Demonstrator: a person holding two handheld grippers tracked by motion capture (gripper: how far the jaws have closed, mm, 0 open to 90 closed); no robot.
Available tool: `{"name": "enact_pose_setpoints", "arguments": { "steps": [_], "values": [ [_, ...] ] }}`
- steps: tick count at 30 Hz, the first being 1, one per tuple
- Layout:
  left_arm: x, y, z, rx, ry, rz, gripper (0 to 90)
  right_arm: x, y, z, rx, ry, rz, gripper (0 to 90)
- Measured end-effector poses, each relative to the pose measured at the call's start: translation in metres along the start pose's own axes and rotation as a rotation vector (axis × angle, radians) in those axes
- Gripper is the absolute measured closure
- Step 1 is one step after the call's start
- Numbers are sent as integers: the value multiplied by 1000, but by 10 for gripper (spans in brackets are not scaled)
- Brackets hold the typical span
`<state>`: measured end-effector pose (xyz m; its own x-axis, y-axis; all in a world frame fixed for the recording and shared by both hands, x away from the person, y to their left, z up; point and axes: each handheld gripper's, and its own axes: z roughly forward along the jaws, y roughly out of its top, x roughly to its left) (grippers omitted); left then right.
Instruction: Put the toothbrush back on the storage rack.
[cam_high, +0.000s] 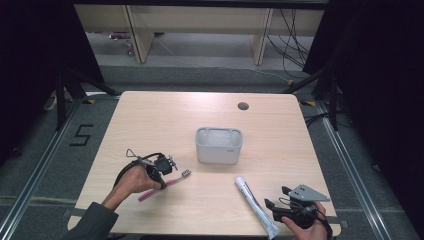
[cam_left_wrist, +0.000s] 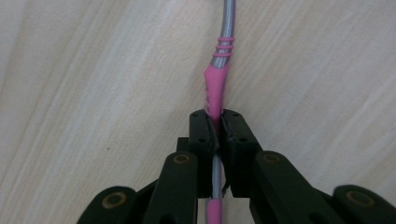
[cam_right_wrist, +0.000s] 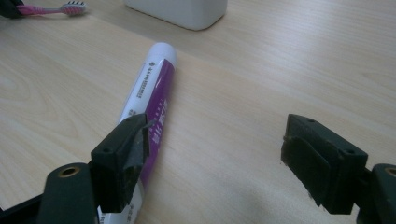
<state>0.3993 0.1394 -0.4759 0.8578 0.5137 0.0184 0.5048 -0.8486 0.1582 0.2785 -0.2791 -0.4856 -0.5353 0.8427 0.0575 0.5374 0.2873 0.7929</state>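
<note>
Black ribbed pads of the left gripper (cam_left_wrist: 217, 135) pinch the slim pink-and-grey plastic toothbrush (cam_left_wrist: 215, 88) near the pale wooden desk's (cam_high: 150, 115) left edge, hiding part of its handle. Right gripper (cam_right_wrist: 224, 154) gapes wide beside a glossy white-and-purple tube (cam_right_wrist: 152, 93), its lower end cut off.

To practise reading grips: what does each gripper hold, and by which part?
The left gripper clamps the toothbrush by its pink handle. The right gripper is open, holding nothing.
</note>
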Motion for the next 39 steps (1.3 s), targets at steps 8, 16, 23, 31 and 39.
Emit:
{"name": "enact_pose_setpoints", "arguments": {
  "steps": [8,16,23,31,39],
  "values": [
    [-1,-2,-20,-89,14,-4,830,-2,0,0,-9,-15,-22,237],
    [10,-13,-34,-182,14,-75,830,0,0,0,-8,-2,8,233],
    [17,-19,-47,-319,44,-128,830,-1,0,1,-7,0,13,233],
    [31,-26,-61,-465,56,-187,830,-3,1,2,-19,-7,-20,233],
    [42,-31,-75,-637,55,-267,830,-2,0,2,-12,2,12,234]
  ]
}}
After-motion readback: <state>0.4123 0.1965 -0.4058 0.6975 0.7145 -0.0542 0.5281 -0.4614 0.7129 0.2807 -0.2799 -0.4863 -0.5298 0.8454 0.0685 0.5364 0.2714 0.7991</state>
